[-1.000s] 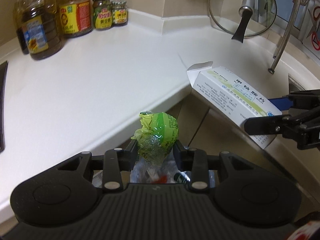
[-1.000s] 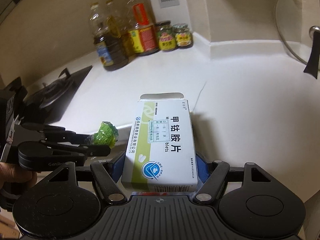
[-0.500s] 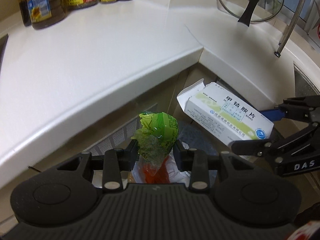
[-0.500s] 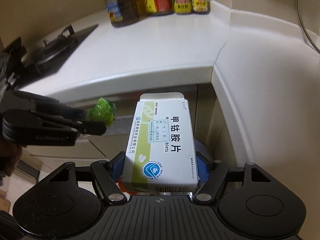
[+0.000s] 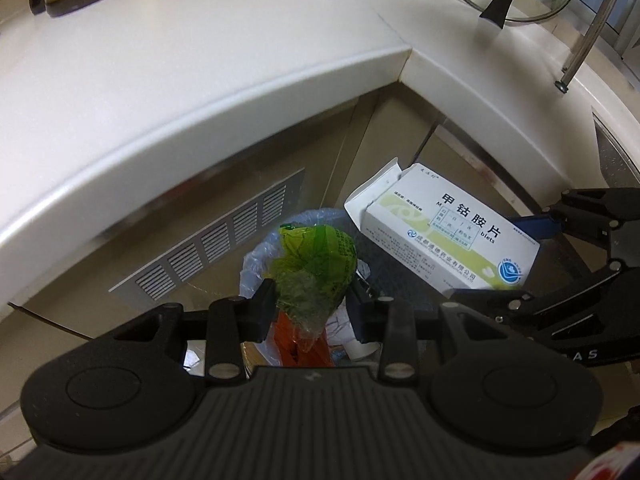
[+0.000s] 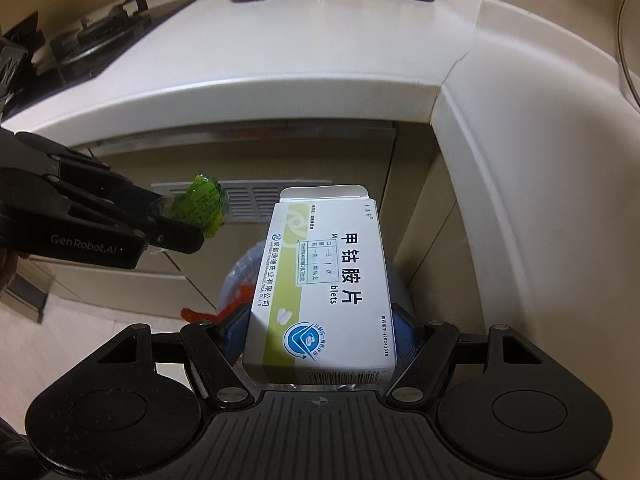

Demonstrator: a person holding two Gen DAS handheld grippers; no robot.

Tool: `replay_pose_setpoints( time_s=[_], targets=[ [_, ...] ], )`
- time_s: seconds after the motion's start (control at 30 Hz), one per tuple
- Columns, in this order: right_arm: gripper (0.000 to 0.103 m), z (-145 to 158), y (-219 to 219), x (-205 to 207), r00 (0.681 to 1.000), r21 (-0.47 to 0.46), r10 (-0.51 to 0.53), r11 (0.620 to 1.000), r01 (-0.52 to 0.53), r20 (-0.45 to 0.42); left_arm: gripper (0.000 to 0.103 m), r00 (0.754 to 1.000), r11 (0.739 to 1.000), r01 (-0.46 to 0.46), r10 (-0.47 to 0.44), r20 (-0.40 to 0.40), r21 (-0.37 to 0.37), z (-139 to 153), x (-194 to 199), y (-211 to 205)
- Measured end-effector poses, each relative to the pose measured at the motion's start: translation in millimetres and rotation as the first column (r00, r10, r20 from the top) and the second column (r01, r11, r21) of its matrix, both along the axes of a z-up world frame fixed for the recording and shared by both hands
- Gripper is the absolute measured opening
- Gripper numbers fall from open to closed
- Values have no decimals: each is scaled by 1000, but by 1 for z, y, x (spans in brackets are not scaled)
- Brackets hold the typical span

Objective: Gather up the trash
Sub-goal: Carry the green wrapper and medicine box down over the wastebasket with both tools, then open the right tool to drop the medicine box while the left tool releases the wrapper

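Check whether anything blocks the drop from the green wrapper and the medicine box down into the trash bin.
Nothing visible does. The green wrapper in the left hand-held gripper and the medicine box in the right hand-held gripper hang above the bag-lined trash bin, whose mouth is open.

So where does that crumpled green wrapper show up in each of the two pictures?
Left wrist view: green wrapper at centre, pinched in the left claw, over the bin.
Right wrist view: green wrapper at middle left, at the tip of that claw.
Shared landmark: the white medicine box, just right of it.
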State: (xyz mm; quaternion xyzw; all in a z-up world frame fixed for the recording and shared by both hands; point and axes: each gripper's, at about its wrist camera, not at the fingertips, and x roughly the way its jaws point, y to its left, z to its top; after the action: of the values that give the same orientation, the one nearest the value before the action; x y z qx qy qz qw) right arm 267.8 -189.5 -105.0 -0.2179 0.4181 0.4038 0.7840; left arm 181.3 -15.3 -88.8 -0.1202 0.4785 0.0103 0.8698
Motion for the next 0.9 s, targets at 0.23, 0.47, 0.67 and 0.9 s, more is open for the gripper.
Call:
replay_pose_setpoints(
  time_s=[0.23,0.47,0.67,0.9],
  targets=[
    [71,-14,9,4,1000,-43,17,999,-18,-1,34,1000,1000,4,-4,-30,-6,-14,7,-2],
    [71,-33,20,3,999,-119,42,992,-39,27,34,998,1000,2,-3,-65,-20,-32,18,-7],
    [71,-47,25,7,999,-157,51,986,-47,19,34,996,998,-15,10,-92,-59,-50,28,-8],
    [71,-65,28,14,997,-202,69,977,-64,22,34,991,994,-39,25,-132,-101,-76,41,-7]
  ],
)
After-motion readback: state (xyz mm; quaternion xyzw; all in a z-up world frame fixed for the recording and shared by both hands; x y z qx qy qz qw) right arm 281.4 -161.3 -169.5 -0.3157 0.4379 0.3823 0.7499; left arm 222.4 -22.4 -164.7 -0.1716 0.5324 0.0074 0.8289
